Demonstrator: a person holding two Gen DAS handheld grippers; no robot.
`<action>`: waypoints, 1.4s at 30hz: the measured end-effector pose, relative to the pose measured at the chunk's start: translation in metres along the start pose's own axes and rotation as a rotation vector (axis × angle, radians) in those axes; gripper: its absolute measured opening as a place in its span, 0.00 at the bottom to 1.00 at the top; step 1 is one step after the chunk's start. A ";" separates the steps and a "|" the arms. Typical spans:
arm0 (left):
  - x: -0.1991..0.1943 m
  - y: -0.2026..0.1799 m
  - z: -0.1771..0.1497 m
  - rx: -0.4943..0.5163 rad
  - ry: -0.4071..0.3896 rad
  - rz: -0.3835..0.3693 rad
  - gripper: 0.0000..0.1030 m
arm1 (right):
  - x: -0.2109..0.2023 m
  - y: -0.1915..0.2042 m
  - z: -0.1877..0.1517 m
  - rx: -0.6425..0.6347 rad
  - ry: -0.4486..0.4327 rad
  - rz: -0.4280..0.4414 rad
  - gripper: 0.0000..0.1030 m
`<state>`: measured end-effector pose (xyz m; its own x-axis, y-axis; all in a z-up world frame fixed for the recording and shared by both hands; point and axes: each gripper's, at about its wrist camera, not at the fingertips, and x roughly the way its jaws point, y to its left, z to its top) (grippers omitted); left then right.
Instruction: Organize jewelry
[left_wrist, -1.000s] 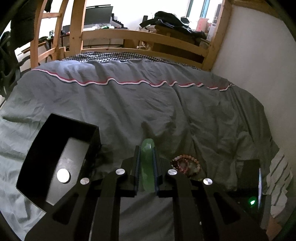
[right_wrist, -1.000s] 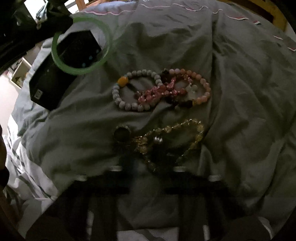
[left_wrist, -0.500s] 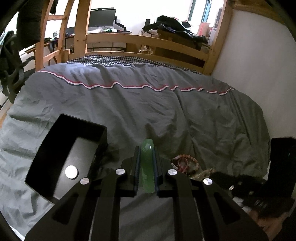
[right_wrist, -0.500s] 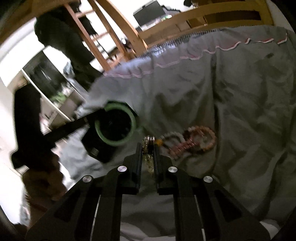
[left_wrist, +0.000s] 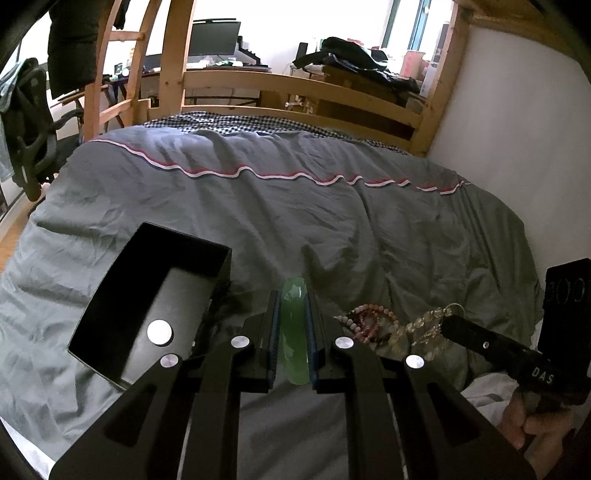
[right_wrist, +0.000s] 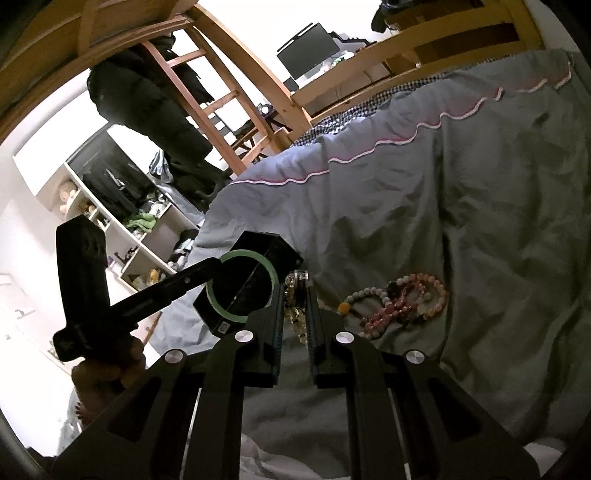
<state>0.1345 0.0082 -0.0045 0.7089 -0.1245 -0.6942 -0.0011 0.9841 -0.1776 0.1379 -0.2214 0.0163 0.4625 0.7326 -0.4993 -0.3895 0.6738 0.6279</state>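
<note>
Got both sides loaded. My left gripper (left_wrist: 293, 334) is clamped edge-on around the green bangle (left_wrist: 294, 332), held just right of the open black box (left_wrist: 147, 306) on the bed (left_wrist: 332, 206), I'd guess so it can drop flat inside. The right gripper (right_wrist: 295, 310) is pinched on the yellow crystal bracelet (right_wrist: 295, 314), lifted off the duvet. The pink and grey bead bracelets (right_wrist: 399, 301) lie tangled on the bed nearby, not boxed yet.
</note>
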 end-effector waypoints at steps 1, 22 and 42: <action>0.000 0.000 0.000 0.000 0.001 0.000 0.12 | 0.000 0.001 0.000 -0.005 0.000 -0.006 0.12; -0.002 0.002 -0.001 -0.017 0.001 0.002 0.12 | -0.005 0.006 0.000 -0.040 -0.030 -0.015 0.14; -0.053 0.029 0.012 -0.067 -0.081 0.051 0.12 | -0.013 0.058 0.009 -0.170 -0.102 -0.059 0.13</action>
<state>0.1047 0.0446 0.0355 0.7614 -0.0608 -0.6455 -0.0842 0.9779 -0.1915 0.1164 -0.1926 0.0644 0.5631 0.6841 -0.4636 -0.4842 0.7277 0.4857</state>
